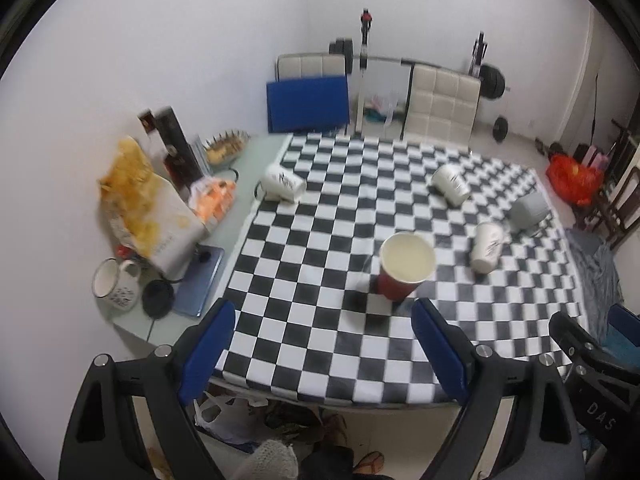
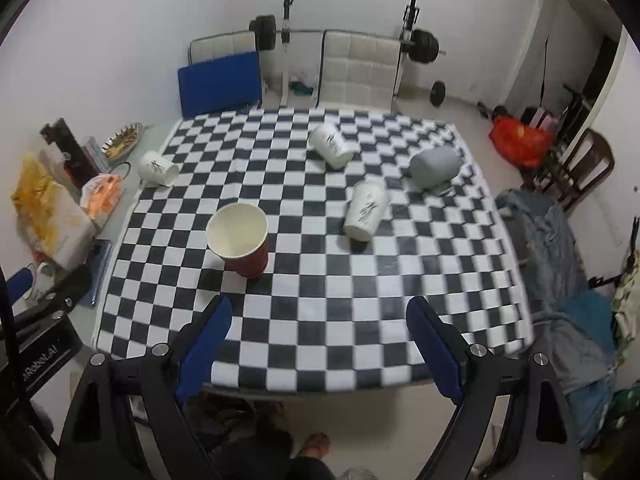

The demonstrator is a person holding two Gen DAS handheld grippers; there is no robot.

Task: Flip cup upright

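A red paper cup (image 1: 404,270) stands upright on the checked cloth (image 1: 320,320), its cream inside smooth and its round mouth facing up, toward the near middle of the table. Both tongs hang back over the near edge. The left gripper (image 1: 324,354) has its blue-padded fingers spread wide with nothing between them, the cup just beyond its right finger. The right gripper (image 2: 320,346) is spread just as wide and also holds nothing.

Three white paper cups lie on their sides, each tapered with a dark scribbled print: one (image 2: 158,168) at the cloth's left edge, one (image 2: 331,145) toward the far side, one (image 2: 366,210) right of the red cup. Beside that last one a matte grey cup (image 2: 434,165) lies tipped over as well. Off the cloth to the left sit a crumpled paper bag (image 1: 154,216) with yellowish stains and a speckled enamel mug (image 1: 116,284).
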